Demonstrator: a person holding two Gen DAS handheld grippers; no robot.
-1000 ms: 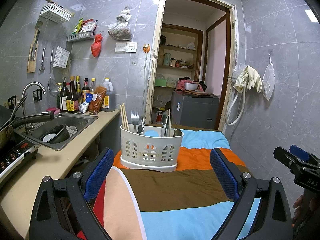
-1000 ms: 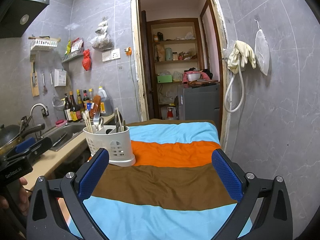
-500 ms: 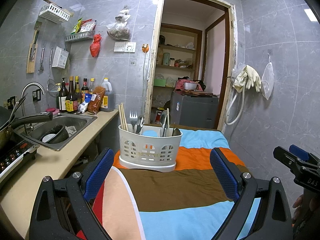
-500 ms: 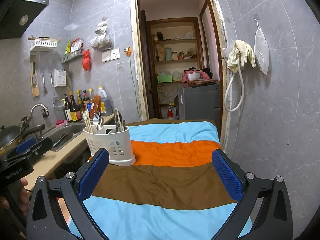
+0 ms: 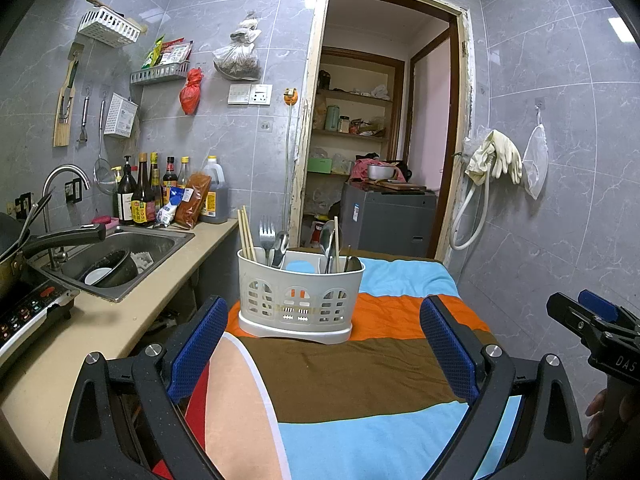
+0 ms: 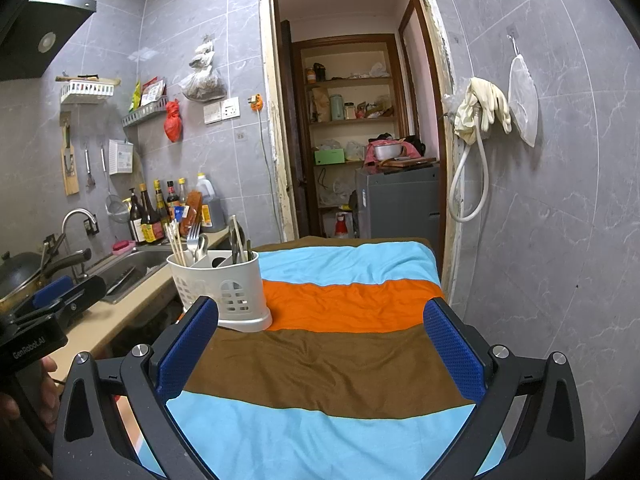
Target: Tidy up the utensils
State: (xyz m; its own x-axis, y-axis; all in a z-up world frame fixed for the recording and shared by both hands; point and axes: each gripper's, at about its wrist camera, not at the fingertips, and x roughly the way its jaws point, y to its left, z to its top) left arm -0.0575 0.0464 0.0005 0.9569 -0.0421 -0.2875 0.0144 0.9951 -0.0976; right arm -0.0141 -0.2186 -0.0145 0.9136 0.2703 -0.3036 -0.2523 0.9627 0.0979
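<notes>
A white slotted utensil caddy stands on the striped cloth, straight ahead of my left gripper. It holds chopsticks, a fork and spoons. The caddy also shows in the right wrist view, ahead and to the left of my right gripper. Both grippers are open and empty, held above the cloth short of the caddy.
The table wears a blue, orange and brown striped cloth. A counter with a sink, sauce bottles and a pan runs along the left. A doorway lies behind, a tiled wall with hanging gloves on the right.
The left wrist view has shifted slightly, so the caddy sits a touch higher in it. The right wrist view is almost the same. Both grippers stay open.
</notes>
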